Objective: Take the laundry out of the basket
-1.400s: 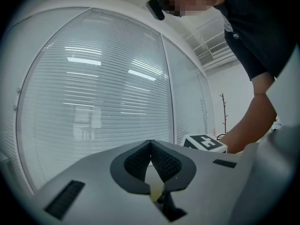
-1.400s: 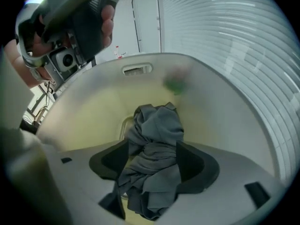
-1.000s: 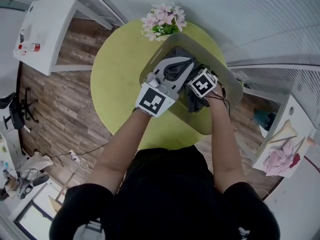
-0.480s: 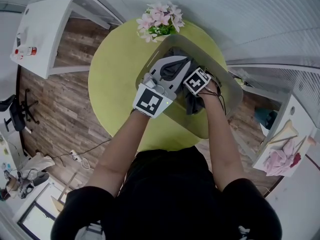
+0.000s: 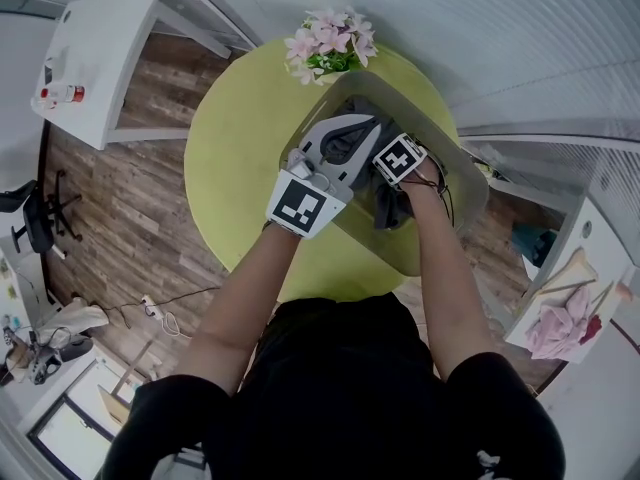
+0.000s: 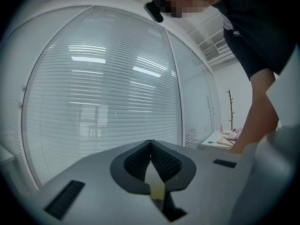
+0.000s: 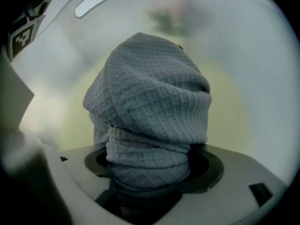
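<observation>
A pale grey laundry basket [image 5: 456, 171] stands on the round yellow-green table [image 5: 240, 138]. My right gripper [image 5: 396, 182] is inside it, shut on a bunched grey waffle-weave cloth [image 5: 389, 208]. In the right gripper view this cloth [image 7: 150, 97] bulges up from between the jaws of the right gripper [image 7: 147, 172], with the basket wall and its handle slot [image 7: 96, 0] behind. More dark laundry [image 5: 362, 110] lies at the basket's far end. My left gripper [image 5: 366, 128] hovers over the basket. In the left gripper view, it [image 6: 151, 146] is shut on nothing and tilted up towards window blinds.
A pot of pink flowers [image 5: 330, 43] stands on the table just beyond the basket. A white desk [image 5: 100, 58] is at the upper left, an office chair [image 5: 35, 218] at the left, and a shelf with pink items [image 5: 560, 318] at the right. Wood floor surrounds the table.
Both grippers have stayed over the basket, shifting only slightly. The grey cloth remains in the right gripper throughout.
</observation>
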### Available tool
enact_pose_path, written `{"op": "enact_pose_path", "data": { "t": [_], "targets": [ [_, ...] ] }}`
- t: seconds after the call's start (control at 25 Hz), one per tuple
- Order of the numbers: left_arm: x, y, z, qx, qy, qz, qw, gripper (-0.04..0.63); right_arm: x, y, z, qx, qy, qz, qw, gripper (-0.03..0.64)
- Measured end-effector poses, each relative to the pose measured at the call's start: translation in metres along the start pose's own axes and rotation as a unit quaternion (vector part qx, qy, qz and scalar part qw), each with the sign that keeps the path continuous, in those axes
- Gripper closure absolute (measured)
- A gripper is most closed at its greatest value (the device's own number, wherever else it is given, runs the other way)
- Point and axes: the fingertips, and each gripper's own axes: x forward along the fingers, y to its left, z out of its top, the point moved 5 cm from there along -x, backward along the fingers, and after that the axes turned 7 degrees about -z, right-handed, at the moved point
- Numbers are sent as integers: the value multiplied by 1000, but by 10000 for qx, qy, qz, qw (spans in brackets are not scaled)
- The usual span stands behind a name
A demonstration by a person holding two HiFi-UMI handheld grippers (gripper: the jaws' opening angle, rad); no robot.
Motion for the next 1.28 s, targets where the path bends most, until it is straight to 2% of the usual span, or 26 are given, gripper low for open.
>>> {"op": "enact_pose_path", "data": {
  "t": [0.12, 0.24, 0.76, 1.28],
  "targets": [
    [-7, -3, 6, 44, -15, 69, 10000, 586, -10, 1, 0, -96, -41, -71, 9999, 242],
    [-15, -5, 21, -61, -139, 184, 9997, 586, -28, 3, 1, -151, -125, -101, 9998, 253],
    [-48, -34, 76, 386, -326, 512, 9974, 586, -137, 24, 3, -321, -536, -94, 9980, 253],
    [-97, -74, 108, 658, -287, 1132, 9910, 586, -243, 63, 14, -956, -1054, -88, 9898, 253]
  ]
}}
